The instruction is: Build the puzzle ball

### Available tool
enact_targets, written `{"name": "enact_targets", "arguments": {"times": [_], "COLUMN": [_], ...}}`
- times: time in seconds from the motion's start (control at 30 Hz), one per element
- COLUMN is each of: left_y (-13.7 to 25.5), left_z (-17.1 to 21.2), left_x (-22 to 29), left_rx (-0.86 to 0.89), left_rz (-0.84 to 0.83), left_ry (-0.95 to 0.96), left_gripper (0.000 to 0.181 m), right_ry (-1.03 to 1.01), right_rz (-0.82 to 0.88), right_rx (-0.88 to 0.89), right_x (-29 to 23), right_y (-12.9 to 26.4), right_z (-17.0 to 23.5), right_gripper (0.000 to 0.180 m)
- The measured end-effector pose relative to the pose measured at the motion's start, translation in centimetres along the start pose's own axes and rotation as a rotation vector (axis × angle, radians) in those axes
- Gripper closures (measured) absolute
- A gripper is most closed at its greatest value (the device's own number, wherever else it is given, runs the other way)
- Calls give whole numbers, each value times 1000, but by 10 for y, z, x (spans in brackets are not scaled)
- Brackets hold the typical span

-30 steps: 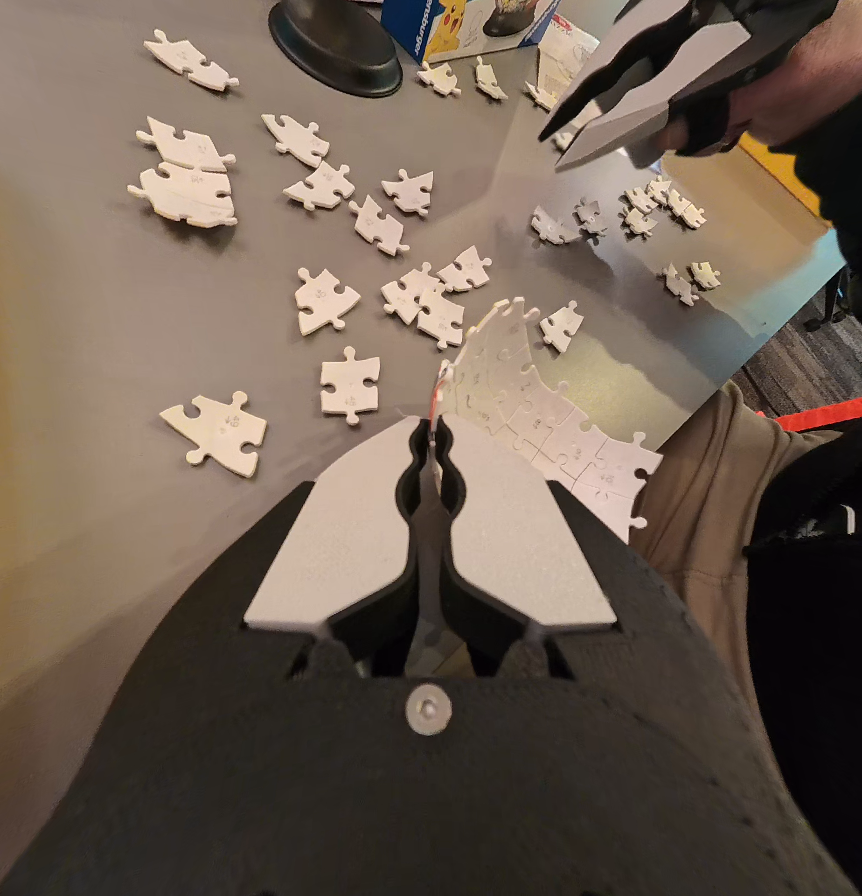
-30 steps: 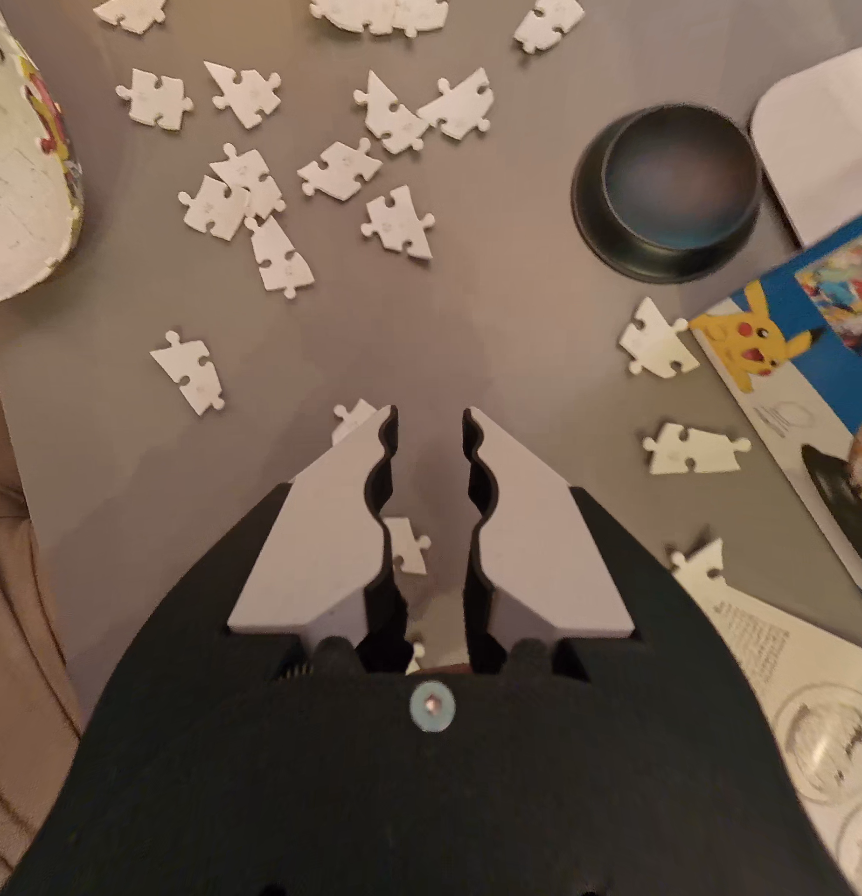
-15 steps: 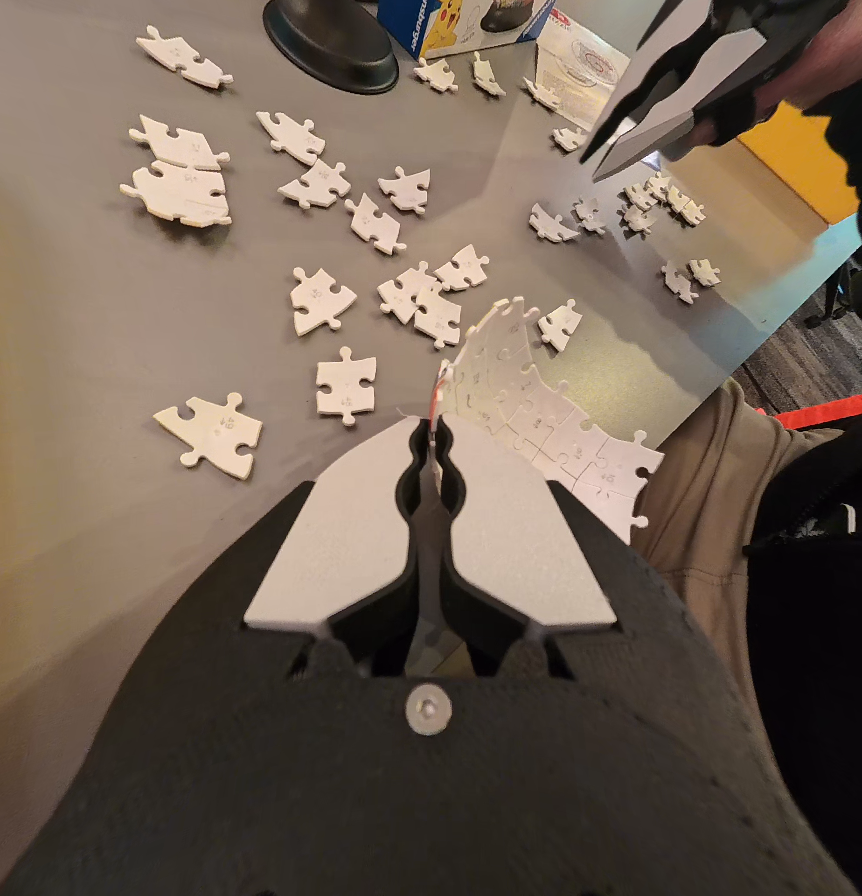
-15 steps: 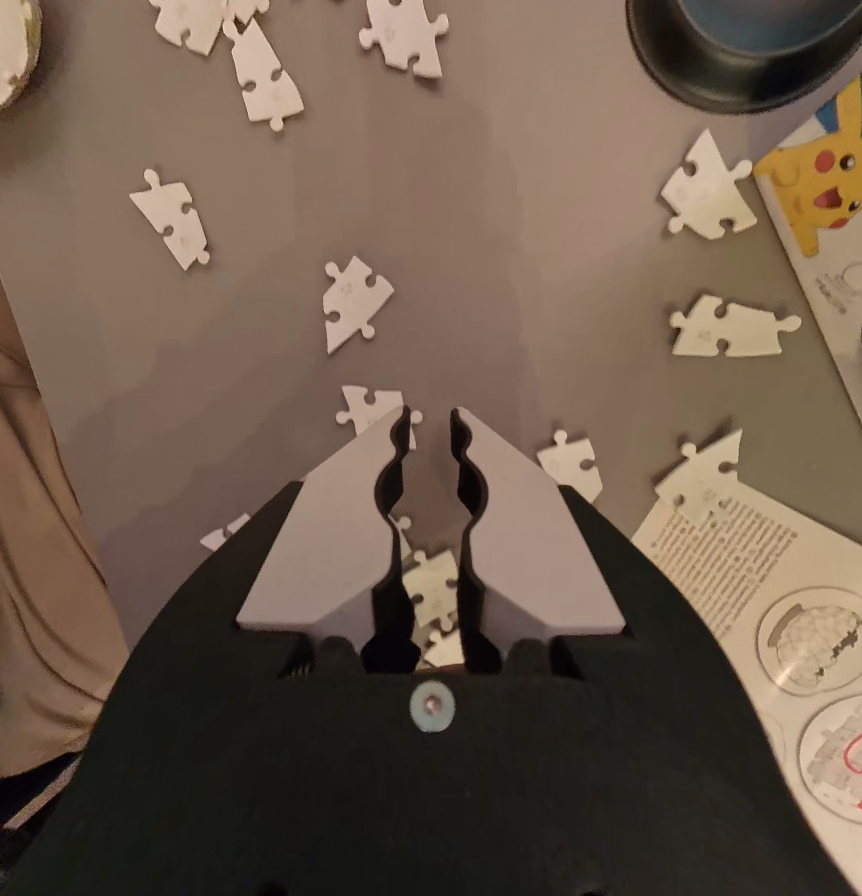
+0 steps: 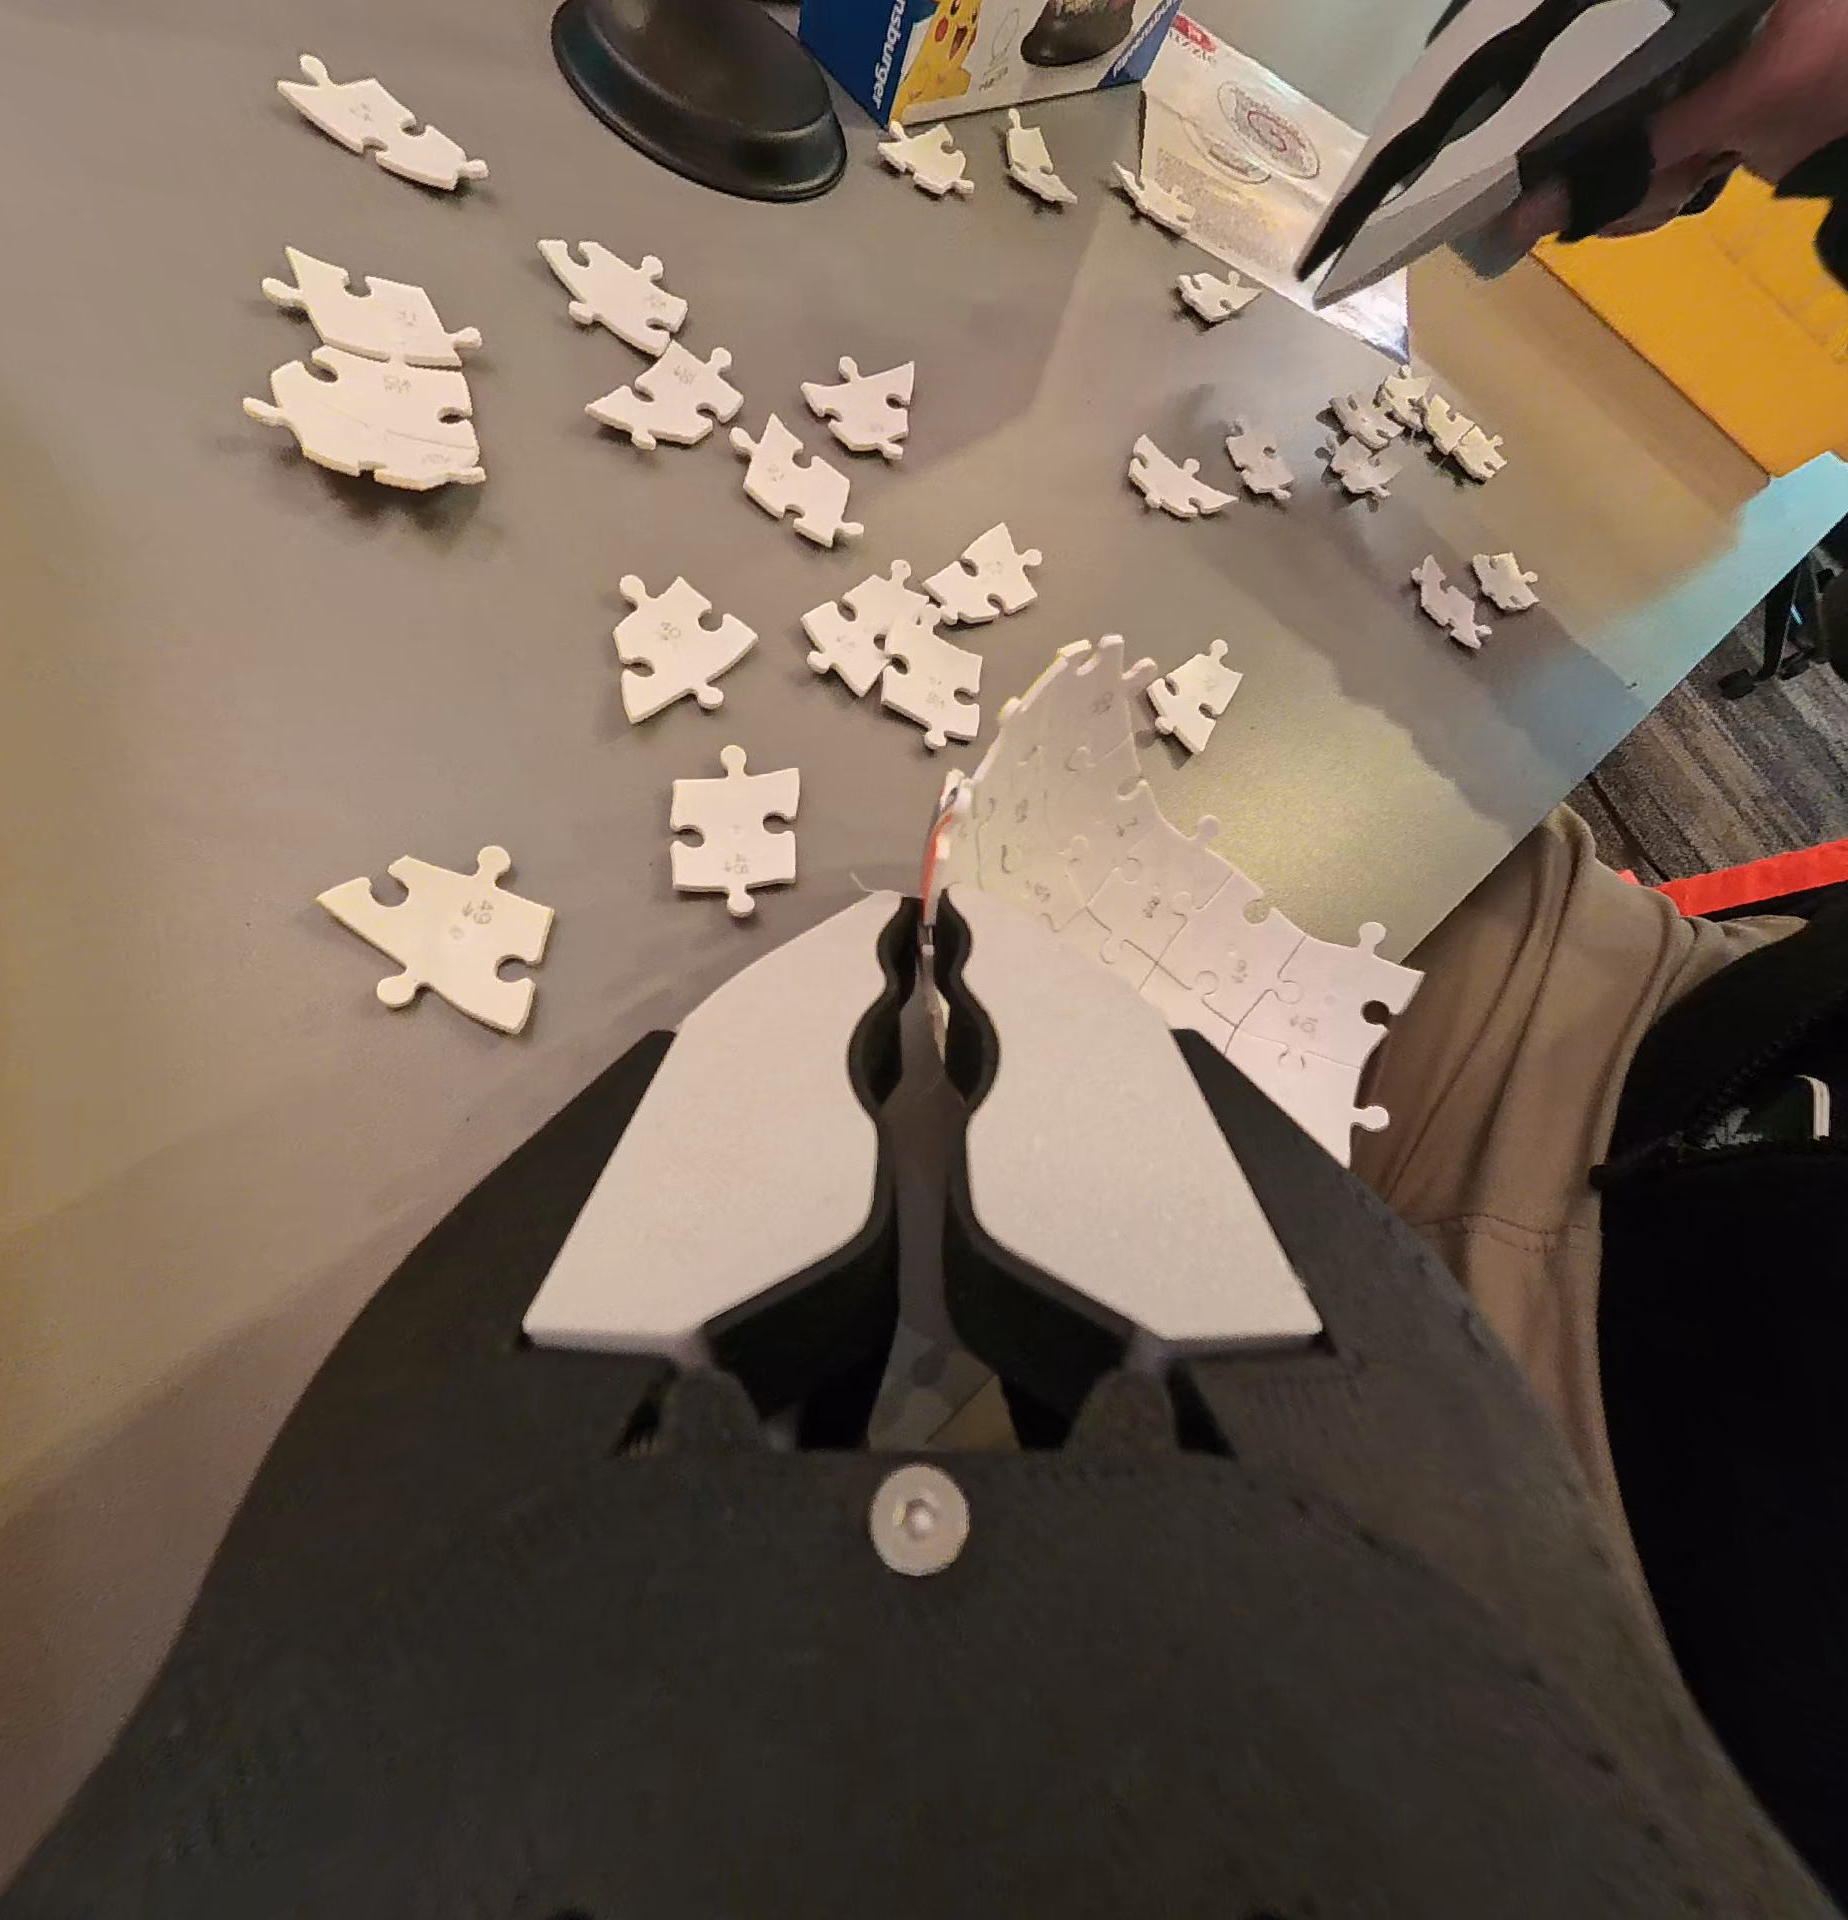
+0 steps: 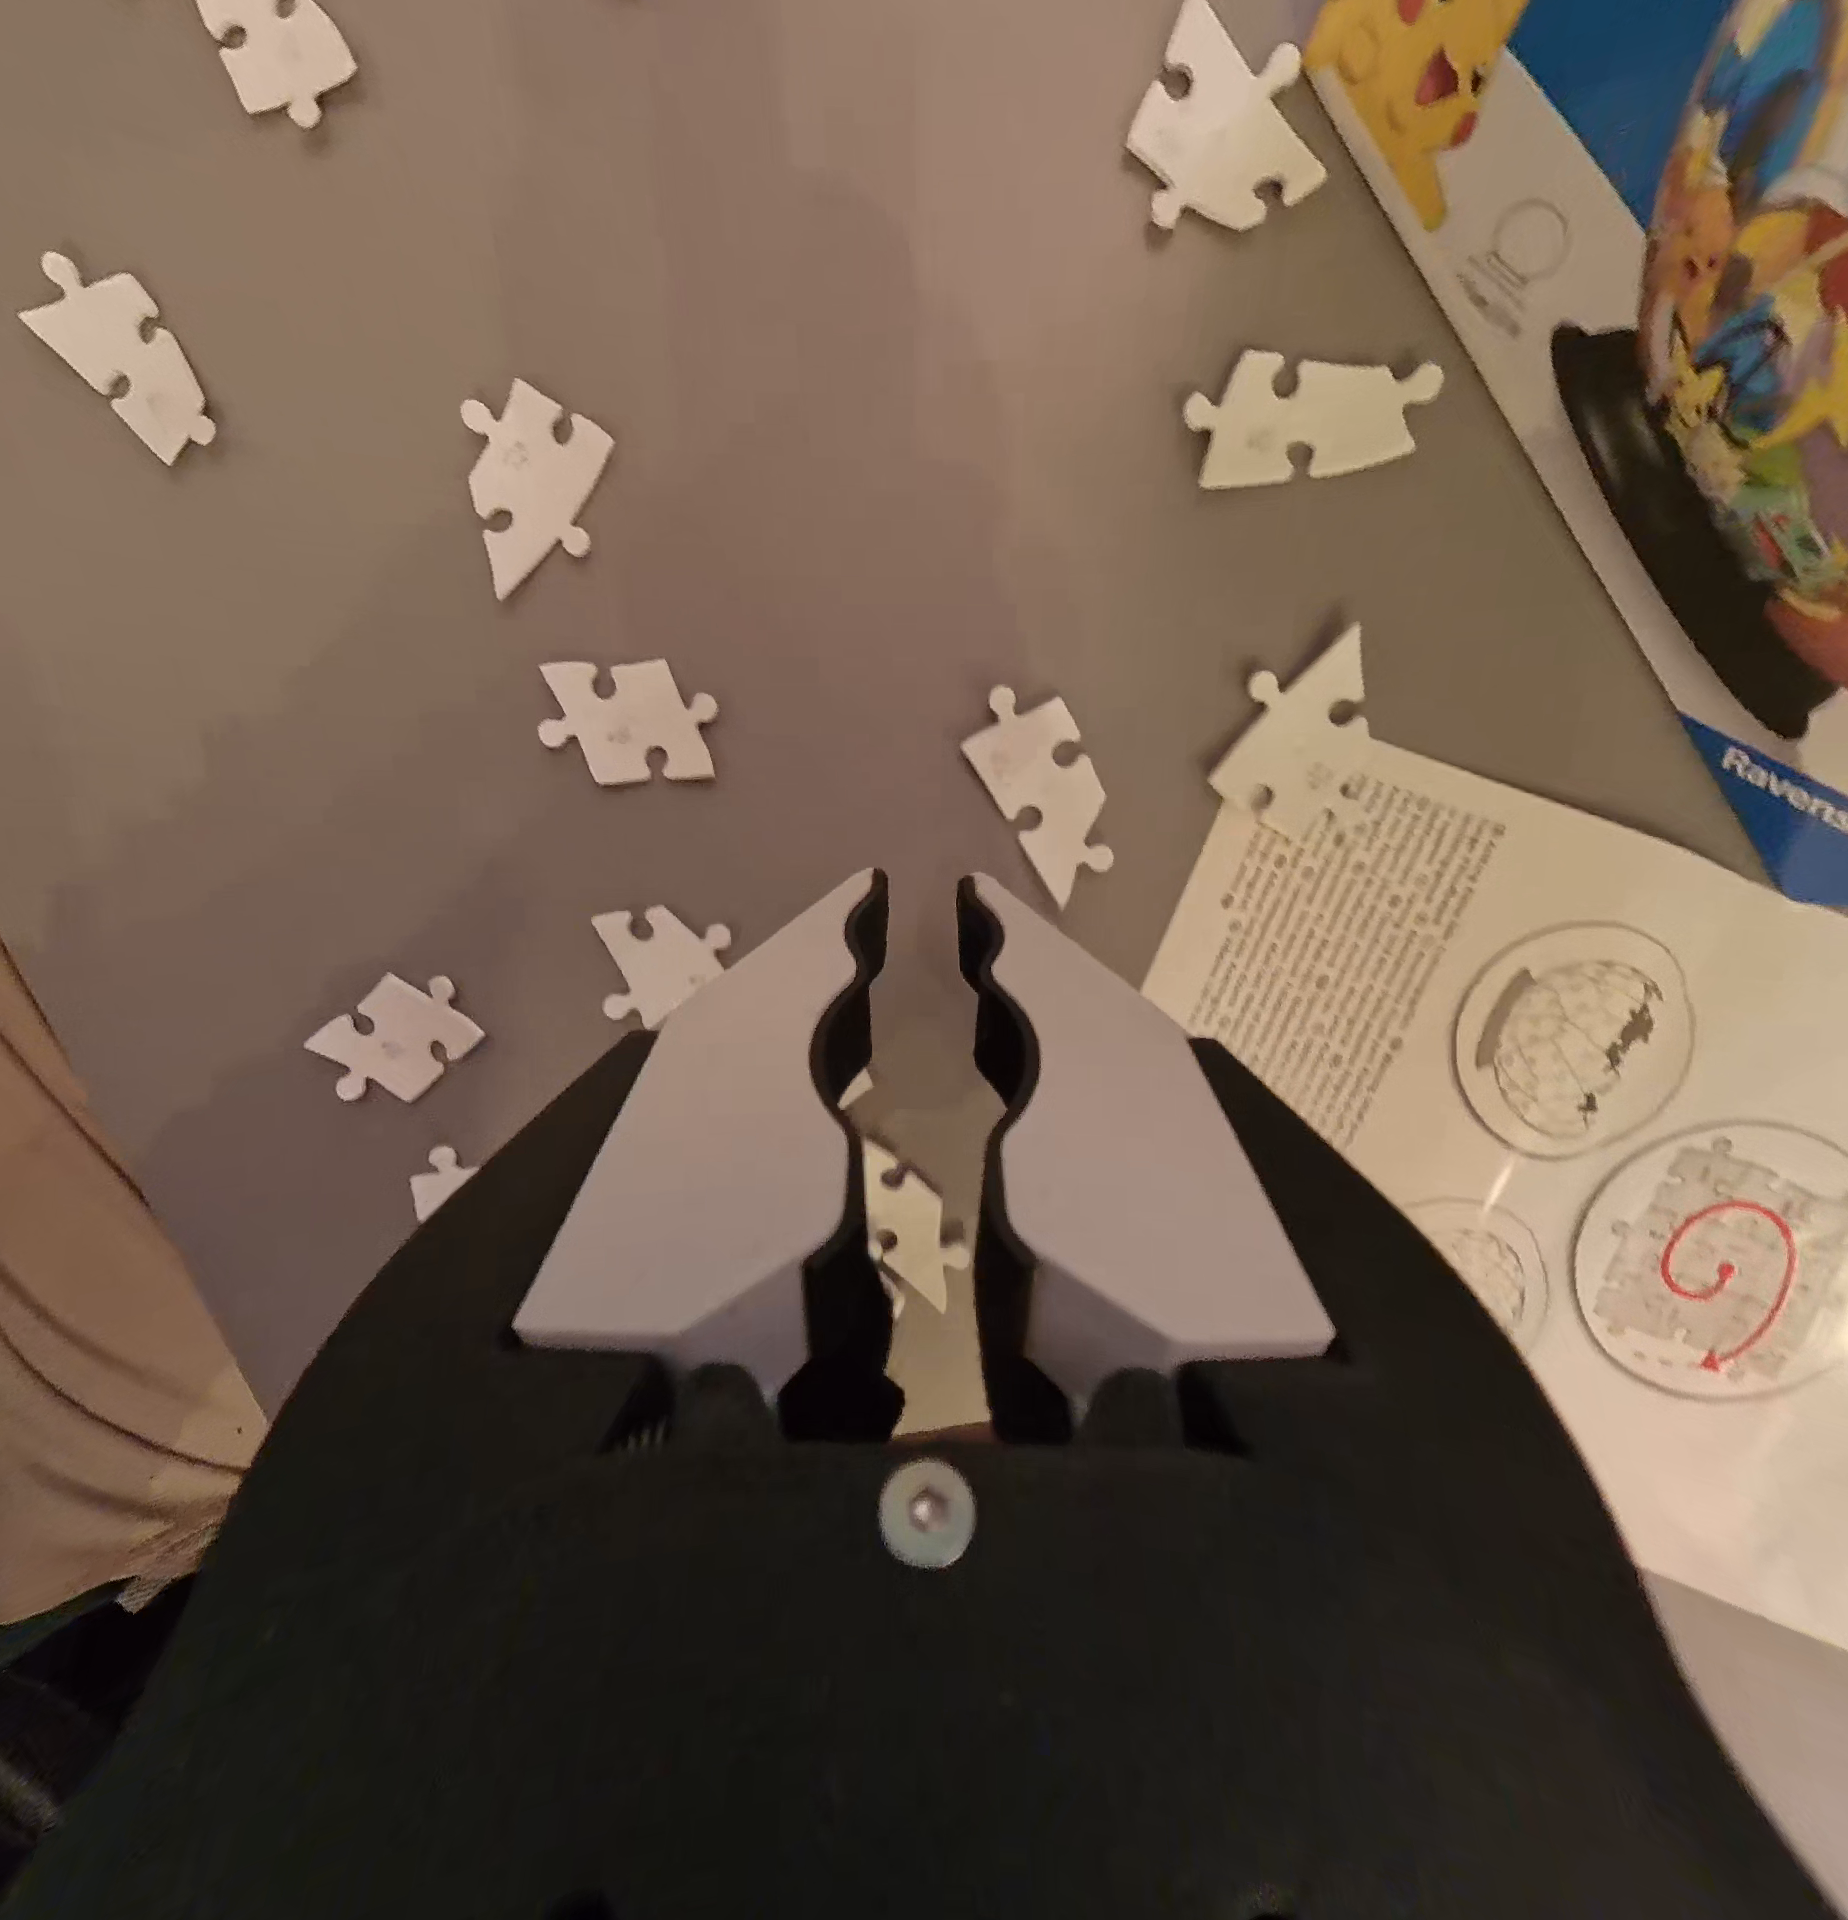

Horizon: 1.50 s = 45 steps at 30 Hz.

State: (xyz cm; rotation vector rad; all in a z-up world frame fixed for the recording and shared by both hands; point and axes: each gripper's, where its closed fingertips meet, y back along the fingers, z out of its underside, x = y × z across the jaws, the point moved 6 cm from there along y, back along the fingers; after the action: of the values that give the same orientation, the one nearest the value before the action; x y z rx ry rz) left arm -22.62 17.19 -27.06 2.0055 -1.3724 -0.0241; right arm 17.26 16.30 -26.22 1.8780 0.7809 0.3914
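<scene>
Holding the half-built shell point(image 5: 1159, 894) in my left tongs point(image 5: 932, 914): jaws pressed together on its edge, at the printed rim strip. It curves off toward 2 o'clock, blank side facing the lens, hanging over the near edge of the bench point(image 5: 172, 675) by my lap. Pinching the rim keeps the open toothed edge at the top free for the next piece, I'd say.

Right tongs point(image 6: 920, 894) are spread a little, nothing between them. They hover over the bench pointing down at the scatter. Closest candidates: one loose piece point(image 6: 1039, 795) at 1 o'clock just off the tips, another point(image 6: 629, 736) at 11 o'clock. One more piece point(image 6: 909, 1226) shows through the gap under the jaws, lying on the bench, not gripped.

All loose pieces lie blank side up, so numbers are readable; probably why they're spread out flat rather than piled. Can't read them from the right view, too blurred.

Instruction sheet point(image 6: 1522, 1091) at 3 o'clock, one piece point(image 6: 1304, 748) overlapping its corner. Box point(image 6: 1678, 312) beyond it at 1–2 o'clock. Black stand point(image 5: 702, 104) sits at 11 o'clock in the left view, far side of the bench, unused so far.

Step in hand: picking the next piece. Task is well short of done, most pieces still loose.
</scene>
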Motion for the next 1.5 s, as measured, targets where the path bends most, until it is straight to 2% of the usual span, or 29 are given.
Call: {"name": "enact_targets", "arguments": {"times": [0.3, 0.6, 0.8, 1.1, 1.23, 1.37, 1.5], "left_y": [-3, -11, -12, -12, -12, -12, -13], "left_z": [-2, -6, -6, -6, -6, -6, -6], "left_x": [0, 3, 3, 3, 3, 3, 3], "left_rx": [-4, -13, -15, -15, -15, -16, -16], "left_rz": [7, 24, 25, 25, 24, 23, 24], "left_ry": [-4, -14, -13, -13, -15, -16, -15], "left_gripper": [178, 178, 178, 178, 178, 178, 178], "right_ry": [-44, -56, -51, -38, -26, -137, -183], "right_rz": [18, 117, 134, 117, 112, 185, 186], "right_rx": [-73, 4, 35, 56, 72, 125, 81], "right_x": [11, 21, 22, 19, 19, 43, 51], "right_y": [8, 2, -10, -24, -19, 2, 1], "right_z": [27, 21, 14, 8, 8, 20, 38], "right_gripper": [168, 155, 154, 172, 162, 158, 155]}}
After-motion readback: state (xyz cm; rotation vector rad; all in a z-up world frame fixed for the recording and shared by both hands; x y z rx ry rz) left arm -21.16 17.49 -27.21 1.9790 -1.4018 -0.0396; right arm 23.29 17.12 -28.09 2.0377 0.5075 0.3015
